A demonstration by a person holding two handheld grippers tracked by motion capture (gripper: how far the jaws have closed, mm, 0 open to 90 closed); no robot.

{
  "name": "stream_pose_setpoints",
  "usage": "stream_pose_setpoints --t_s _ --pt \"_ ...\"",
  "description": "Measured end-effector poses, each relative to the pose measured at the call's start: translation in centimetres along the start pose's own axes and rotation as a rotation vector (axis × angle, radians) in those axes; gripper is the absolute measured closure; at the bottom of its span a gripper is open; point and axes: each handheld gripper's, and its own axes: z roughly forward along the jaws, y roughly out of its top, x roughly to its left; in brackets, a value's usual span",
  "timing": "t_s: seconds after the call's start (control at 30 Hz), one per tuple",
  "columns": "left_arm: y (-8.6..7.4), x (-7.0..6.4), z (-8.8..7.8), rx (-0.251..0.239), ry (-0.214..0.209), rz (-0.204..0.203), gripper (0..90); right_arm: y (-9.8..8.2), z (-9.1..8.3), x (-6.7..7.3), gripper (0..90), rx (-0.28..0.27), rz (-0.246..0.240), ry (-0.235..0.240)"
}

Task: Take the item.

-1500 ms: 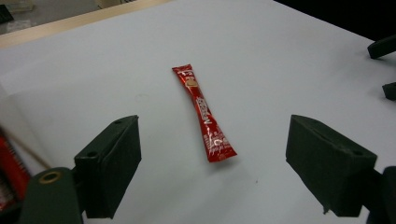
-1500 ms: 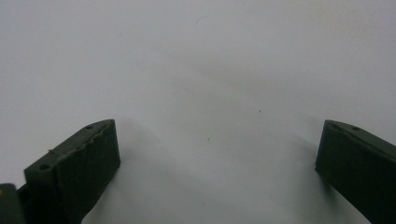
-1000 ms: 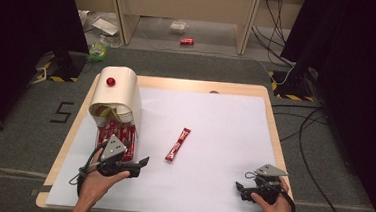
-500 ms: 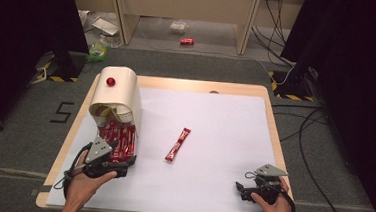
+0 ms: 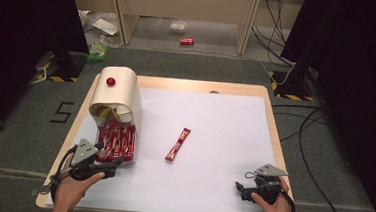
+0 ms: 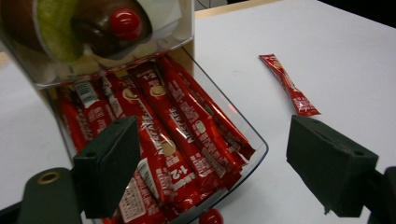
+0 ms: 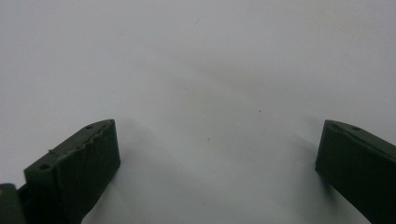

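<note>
- I see the table with its white top, the largest thing here.
- At its left stands the dispenser, its clear tray packed with red sachets.
- My left gripper sits just before that tray, jaws wide apart, nothing between them.
- My right gripper rests near the table's front right corner, jaws wide over bare white.
- One loose sachet lies mid-table, apart from both grippers.
</note>
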Motion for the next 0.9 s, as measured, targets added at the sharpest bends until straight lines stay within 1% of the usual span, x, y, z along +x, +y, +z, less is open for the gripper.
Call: stream_pose_setpoints --t_s 0.07,0.13,0.33,0.5,0.57,0.67,0.9 --pt "-0.1 0.2 -0.2 0.002 0.006 0.0 17.4 0.0 0.0 0.0 0.2 0.0 0.0 0.0" --pt "-0.3 0.5 -0.5 -0.005 0.022 0.0 17.4 0.0 0.0 0.0 0.2 0.0 0.0 -0.001" --pt "-1.1 1.1 -1.0 -0.017 0.026 -0.021 17.4 0.0 0.0 0.0 0.2 0.0 0.0 0.0" --pt "-1.8 1.5 -1.5 -0.021 0.035 -0.02 17.4 0.0 0.0 0.0 0.2 0.0 0.0 0.0" --pt "-2.1 1.6 -1.6 -0.021 0.045 -0.023 17.4 0.0 0.0 0.0 0.3 0.0 0.0 0.0" --pt "-2.5 1.7 -1.7 -0.021 0.047 -0.032 17.3 0.0 0.0 0.0 0.2 0.0 0.0 0.0" --pt "-3.5 1.5 -2.1 -0.03 0.044 -0.034 17.1 0.0 0.0 0.0 0.3 -0.001 0.0 0.0"
